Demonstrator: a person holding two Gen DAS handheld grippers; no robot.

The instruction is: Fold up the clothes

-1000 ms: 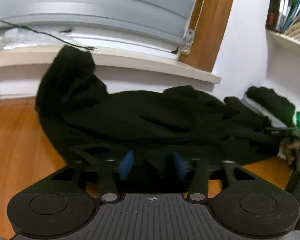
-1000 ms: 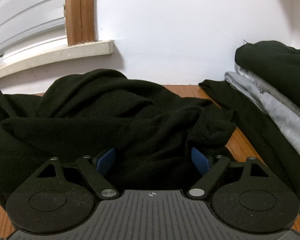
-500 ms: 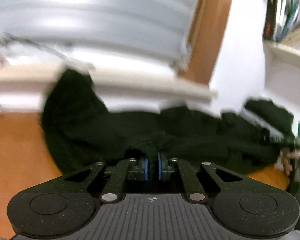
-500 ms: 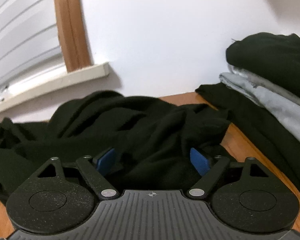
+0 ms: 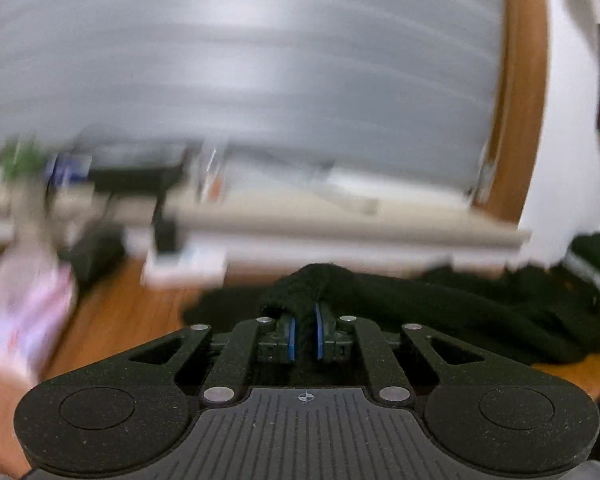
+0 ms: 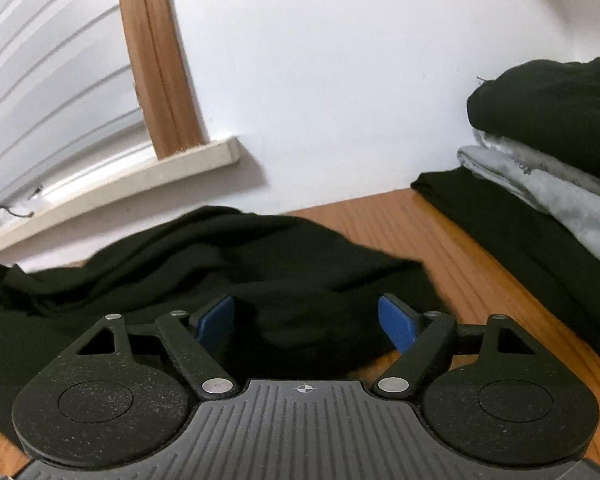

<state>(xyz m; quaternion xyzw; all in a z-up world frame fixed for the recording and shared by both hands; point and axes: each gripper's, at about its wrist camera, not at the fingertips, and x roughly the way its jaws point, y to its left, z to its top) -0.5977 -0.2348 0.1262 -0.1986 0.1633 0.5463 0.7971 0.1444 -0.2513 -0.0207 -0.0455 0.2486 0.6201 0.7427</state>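
Note:
A black garment [image 5: 440, 304] lies crumpled on the wooden table and trails off to the right in the blurred left wrist view. My left gripper [image 5: 305, 336] is shut on a bunched fold of it, which sticks up between the blue pads [image 5: 291, 338]. In the right wrist view the same black garment [image 6: 228, 264] spreads across the table. My right gripper [image 6: 306, 320] stands open over its near edge, with cloth lying between the blue pads [image 6: 396, 322] but not pinched.
A stack of folded clothes [image 6: 548, 160], black on grey on black, sits at the right of the wooden table [image 6: 452, 264]. A windowsill [image 6: 148, 176] with blinds runs along the back wall. Blurred boxes and clutter [image 5: 28, 280] stand at the left.
My left gripper shut on a fold of the black garment, then swung left and up with it, stretching the cloth. The right gripper stayed open and barely moved; the garment flattened before it.

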